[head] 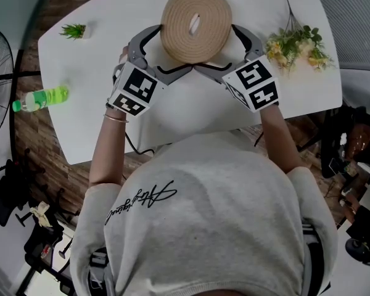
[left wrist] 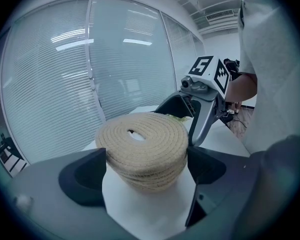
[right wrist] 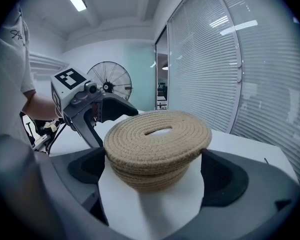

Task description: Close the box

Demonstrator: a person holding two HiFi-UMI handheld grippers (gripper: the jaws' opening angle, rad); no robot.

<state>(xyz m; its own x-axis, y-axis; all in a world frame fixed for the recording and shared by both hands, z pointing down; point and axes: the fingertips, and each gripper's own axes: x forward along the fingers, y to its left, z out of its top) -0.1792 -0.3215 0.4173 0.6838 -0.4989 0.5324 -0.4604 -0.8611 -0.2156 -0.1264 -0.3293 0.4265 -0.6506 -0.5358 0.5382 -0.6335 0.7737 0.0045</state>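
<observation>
Lid (head: 179, 36) sits on box (right wrist: 150, 176), pinched between the fingers of left gripper (head: 160, 57) and right gripper (head: 228, 53). Best bet: press down evenly, hold it level, release together.

Table (head: 191, 106) free round box (head: 196, 23); flowers (head: 296, 42), plant (head: 74, 31) well apart.

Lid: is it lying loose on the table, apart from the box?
No, the lid sits on top of the box, with the left gripper and right gripper closed on its rim.
</observation>
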